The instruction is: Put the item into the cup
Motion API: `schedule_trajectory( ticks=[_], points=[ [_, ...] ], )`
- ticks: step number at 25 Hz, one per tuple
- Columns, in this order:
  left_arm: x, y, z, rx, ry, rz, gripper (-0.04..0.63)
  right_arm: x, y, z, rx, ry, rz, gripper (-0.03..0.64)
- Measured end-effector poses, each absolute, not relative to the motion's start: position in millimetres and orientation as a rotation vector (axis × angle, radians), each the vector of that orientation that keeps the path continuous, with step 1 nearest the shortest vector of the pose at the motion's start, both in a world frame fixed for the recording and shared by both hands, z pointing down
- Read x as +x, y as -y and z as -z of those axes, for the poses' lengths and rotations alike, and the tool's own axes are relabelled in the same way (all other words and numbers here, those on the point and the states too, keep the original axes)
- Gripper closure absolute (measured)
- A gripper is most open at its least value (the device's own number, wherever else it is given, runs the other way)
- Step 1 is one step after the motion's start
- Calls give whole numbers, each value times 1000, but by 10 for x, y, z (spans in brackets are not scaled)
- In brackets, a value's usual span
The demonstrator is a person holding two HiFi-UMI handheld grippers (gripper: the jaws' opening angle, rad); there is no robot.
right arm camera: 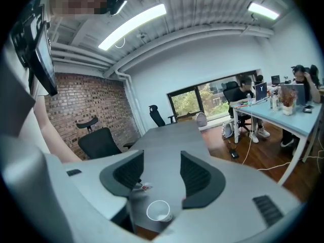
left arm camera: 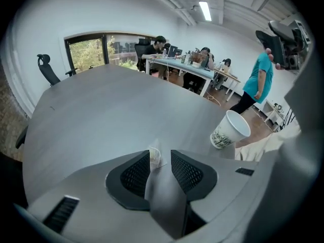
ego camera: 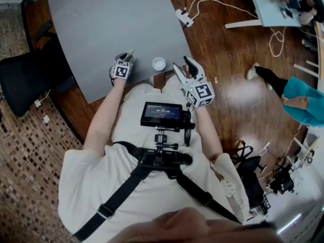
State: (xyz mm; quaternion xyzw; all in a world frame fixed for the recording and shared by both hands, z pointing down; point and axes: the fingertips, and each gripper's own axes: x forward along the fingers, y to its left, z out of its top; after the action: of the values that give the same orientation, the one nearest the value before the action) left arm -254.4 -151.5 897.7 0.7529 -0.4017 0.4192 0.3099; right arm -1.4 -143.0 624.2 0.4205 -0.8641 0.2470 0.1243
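A white paper cup (ego camera: 159, 63) stands upright near the grey table's (ego camera: 101, 24) front edge. In the left gripper view the cup (left arm camera: 230, 129) is off to the right, printed near its base. My left gripper (ego camera: 129, 54) is left of the cup, low over the table. It is shut (left arm camera: 159, 157) on a small clear sachet (left arm camera: 154, 157) with something yellowish inside. My right gripper (ego camera: 183, 68) hangs open to the right of the cup, off the table's edge. Between its jaws (right arm camera: 162, 171) I look down at the cup's mouth (right arm camera: 159, 210); nothing is in them.
A black office chair (ego camera: 25, 77) stands left of the table. A power strip (ego camera: 185, 18) and white cables lie on the wooden floor beyond. A person in teal (ego camera: 304, 103) is at the right. A small monitor (ego camera: 162, 115) hangs on my chest rig.
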Motion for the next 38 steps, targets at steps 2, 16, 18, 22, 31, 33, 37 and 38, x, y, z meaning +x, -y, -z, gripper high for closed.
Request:
schedule_trajectory(
  ticks=[2, 16, 18, 22, 31, 33, 37, 38],
  points=[
    [-2654, 1484, -9017, 1972, 1081, -1122, 462, -45, 1456, -6213, 1207, 2522, -721, 377],
    [-2862, 1294, -8997, 1968, 1112, -1177, 595, -129, 1582, -6197, 1129, 2552, -709, 377],
    [-2862, 1328, -8914, 1980, 1128, -1173, 595, -132, 1590, -6204, 1131, 2553, -716, 377],
    [-2776, 1405, -8651, 2028, 1149, -1118, 595, -114, 1567, -6265, 1131, 2556, -716, 377],
    [-2480, 1436, -7979, 2169, 1081, -1019, 595, -58, 1548, -6358, 1161, 2560, -736, 377],
    [-2377, 1429, -7873, 2195, 1042, -1005, 595, -33, 1546, -6384, 1170, 2560, -738, 377],
    [-2130, 1436, -7701, 2266, 968, -981, 595, 6, 1529, -6449, 1191, 2560, -756, 377],
    [-2053, 1438, -7653, 2288, 946, -977, 595, 12, 1527, -6464, 1195, 2560, -757, 377]
  ],
)
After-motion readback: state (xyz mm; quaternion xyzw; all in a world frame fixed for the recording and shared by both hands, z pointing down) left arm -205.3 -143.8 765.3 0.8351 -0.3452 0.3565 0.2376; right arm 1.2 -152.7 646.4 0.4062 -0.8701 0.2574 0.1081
